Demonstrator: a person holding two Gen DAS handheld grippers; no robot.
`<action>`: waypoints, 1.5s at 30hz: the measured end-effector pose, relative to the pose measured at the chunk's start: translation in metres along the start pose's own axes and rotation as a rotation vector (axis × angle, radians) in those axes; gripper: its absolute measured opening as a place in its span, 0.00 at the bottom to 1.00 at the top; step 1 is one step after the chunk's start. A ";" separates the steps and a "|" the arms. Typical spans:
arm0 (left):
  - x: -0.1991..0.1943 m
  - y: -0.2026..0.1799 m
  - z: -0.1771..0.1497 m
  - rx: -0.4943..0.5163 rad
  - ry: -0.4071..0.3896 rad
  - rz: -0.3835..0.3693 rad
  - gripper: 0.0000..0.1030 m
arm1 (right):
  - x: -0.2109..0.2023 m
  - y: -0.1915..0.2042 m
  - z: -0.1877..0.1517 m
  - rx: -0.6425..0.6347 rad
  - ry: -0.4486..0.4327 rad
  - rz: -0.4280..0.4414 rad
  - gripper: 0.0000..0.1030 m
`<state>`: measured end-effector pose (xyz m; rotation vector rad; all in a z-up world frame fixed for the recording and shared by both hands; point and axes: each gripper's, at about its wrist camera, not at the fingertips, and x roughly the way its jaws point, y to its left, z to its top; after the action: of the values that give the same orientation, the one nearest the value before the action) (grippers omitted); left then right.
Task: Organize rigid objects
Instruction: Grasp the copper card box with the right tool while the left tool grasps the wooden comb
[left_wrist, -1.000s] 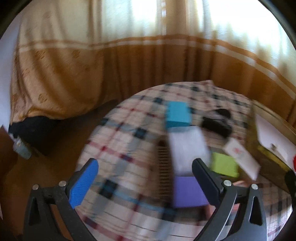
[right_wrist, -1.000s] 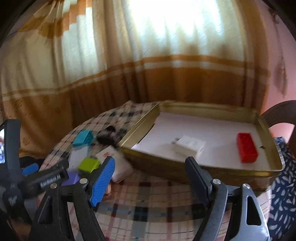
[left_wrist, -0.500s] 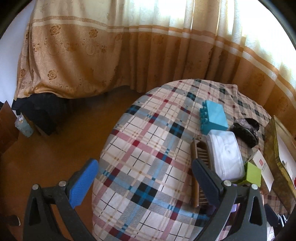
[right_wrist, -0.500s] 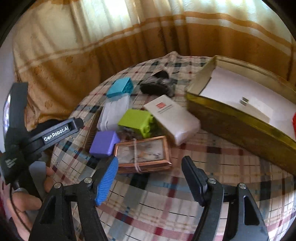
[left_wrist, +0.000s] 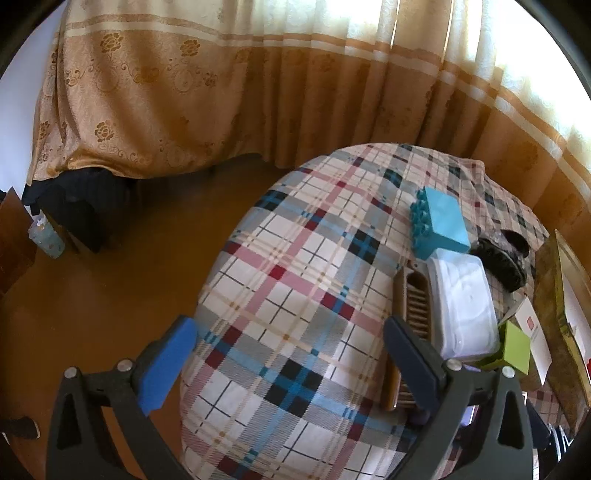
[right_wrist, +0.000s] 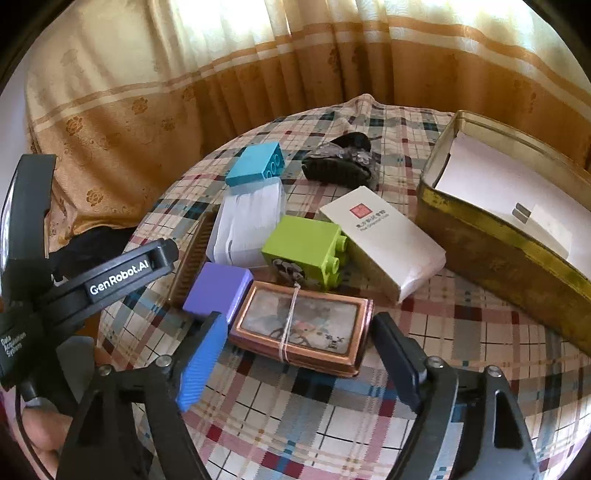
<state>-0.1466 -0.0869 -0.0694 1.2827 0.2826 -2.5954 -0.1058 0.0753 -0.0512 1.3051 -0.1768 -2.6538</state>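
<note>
while both grippers (right_wrist: 295, 354) (left_wrist: 284, 358) gape empty, the copper-framed box (right_wrist: 301, 326) lies flat, long axis crosswise

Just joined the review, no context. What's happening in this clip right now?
A person with a gripper in each hand is sorting items on a plaid-covered table into a gold tin. The right gripper hangs open in front of a copper-framed box; its jaws have just been opening, nothing between them. The left gripper is open and empty beside a wooden comb. Nothing is held.
</note>
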 end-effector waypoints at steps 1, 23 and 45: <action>0.000 0.000 0.000 -0.001 0.000 0.002 1.00 | 0.001 0.002 0.000 -0.011 0.004 0.000 0.87; -0.034 -0.033 -0.024 0.202 -0.079 -0.161 0.99 | -0.039 -0.033 -0.028 -0.024 -0.085 -0.065 0.81; -0.023 -0.059 -0.035 0.311 0.014 -0.224 0.63 | -0.037 -0.046 -0.034 0.034 -0.059 -0.011 0.79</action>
<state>-0.1238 -0.0183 -0.0673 1.4422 0.0244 -2.9094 -0.0618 0.1272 -0.0515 1.2421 -0.2242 -2.7117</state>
